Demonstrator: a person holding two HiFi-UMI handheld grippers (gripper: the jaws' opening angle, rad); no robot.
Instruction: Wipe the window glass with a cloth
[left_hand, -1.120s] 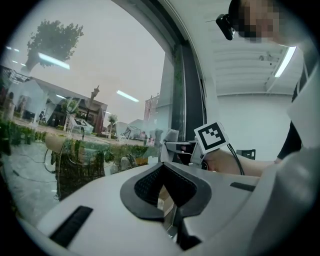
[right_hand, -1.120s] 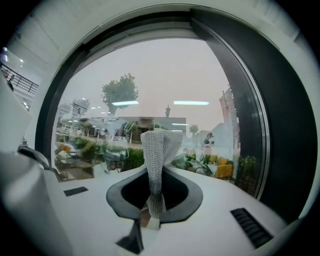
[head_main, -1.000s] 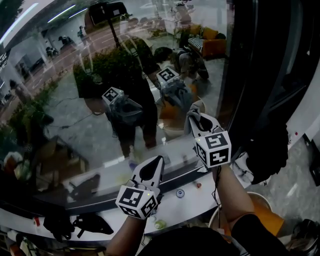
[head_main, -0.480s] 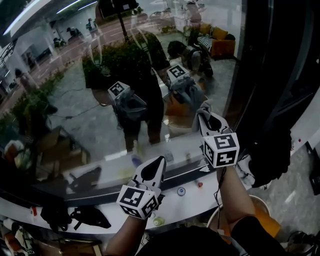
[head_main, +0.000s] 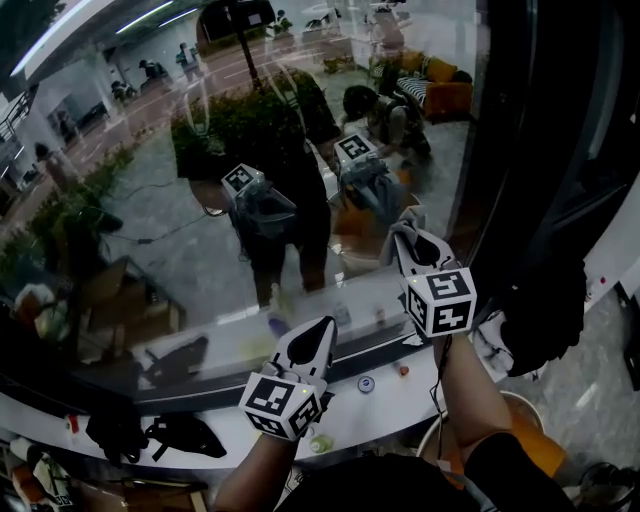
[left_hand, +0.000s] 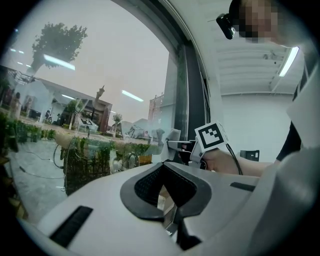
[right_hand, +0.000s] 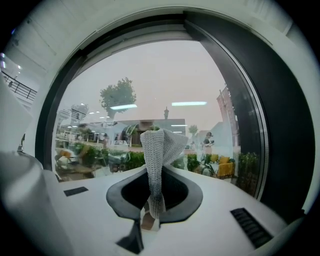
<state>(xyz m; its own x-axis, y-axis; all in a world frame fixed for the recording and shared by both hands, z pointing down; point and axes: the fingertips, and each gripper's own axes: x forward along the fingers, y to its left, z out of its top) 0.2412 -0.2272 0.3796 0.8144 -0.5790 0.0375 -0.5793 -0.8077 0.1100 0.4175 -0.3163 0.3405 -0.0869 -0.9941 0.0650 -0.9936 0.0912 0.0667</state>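
I am holding my left gripper (head_main: 318, 328) nearest to me, low at about six o'clock in the head view, over the white sill (head_main: 350, 412). Its jaws are pressing together with nothing between them, and its tip is pointing up toward the window glass (head_main: 190, 210). My right gripper (head_main: 404, 236) is reaching farther out and higher, at about two o'clock from the left one and well apart from it, with its marker cube (head_main: 440, 300) facing up. Its jaws are clamping on the lower end of a pale knitted cloth (right_hand: 159, 150). The cloth is standing upright out of the jaws, folding over at its top. In the right gripper view the cloth is rising straight ahead at twelve o'clock, in front of the pane. It is sitting close to the glass, but I cannot tell whether it is touching. The dark window frame (head_main: 530, 150) is running up at three o'clock of the right gripper. Beyond both tips, the pane is showing reflections (head_main: 262, 205) of the two grippers at about twelve o'clock, over greenery outside.
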